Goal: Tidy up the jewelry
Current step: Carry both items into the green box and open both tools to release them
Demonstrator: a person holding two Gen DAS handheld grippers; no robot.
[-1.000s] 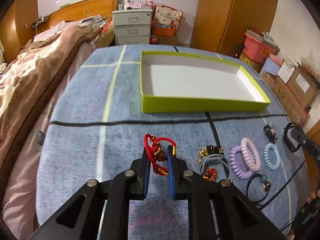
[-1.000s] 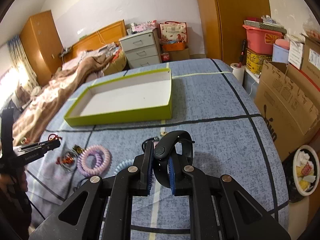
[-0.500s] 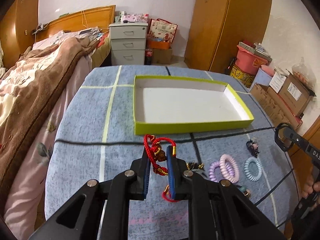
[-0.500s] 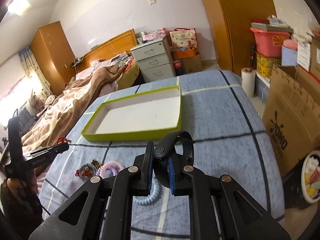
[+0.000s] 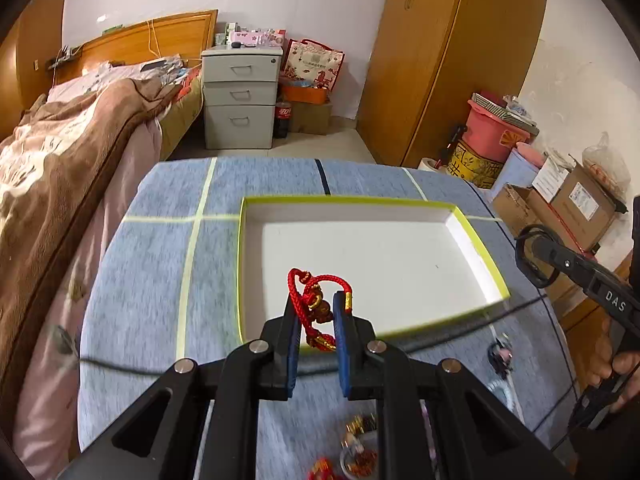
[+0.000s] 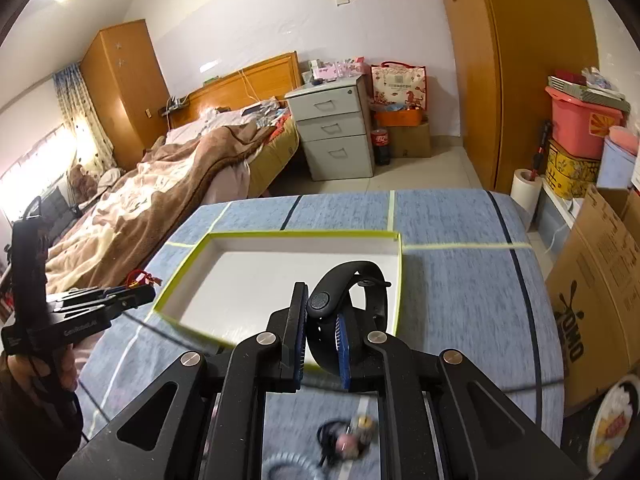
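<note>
Your left hand-held gripper [image 5: 318,316] is closed on a red cord bracelet [image 5: 314,302] with gold beads; the cord is pinched between the two blue pads and loops up above the fingertips. In the left wrist view the bracelet sits in front of the near left corner of the shallow box [image 5: 476,240], a white-floored tray with a yellow-green rim that lies on the blue patterned surface [image 5: 160,280]. Your right hand-held gripper [image 6: 322,320] is closed on a black wristband [image 6: 352,280]; the band is clamped on its lower part and its loop stands up and leans to the right of the fingertips. In the right wrist view the wristband appears over the near right part of the box [image 6: 192,256]. Whether either item is directly above the box floor or short of the rim cannot be told from these angles. The box holds nothing visible. On the surface close to you, partly hidden behind the gripper bodies and blurred, lie more pieces: a cluster of red and gold jewelry [image 5: 356,452] and a small dark item [image 5: 500,356] in the left view, and a dark beaded piece [image 6: 344,436] in the right view. Each gripper is visible at the edge of the other's view, held in a hand [image 5: 616,364]. A bed [image 5: 60,152] stands to the left of the surface.
</note>
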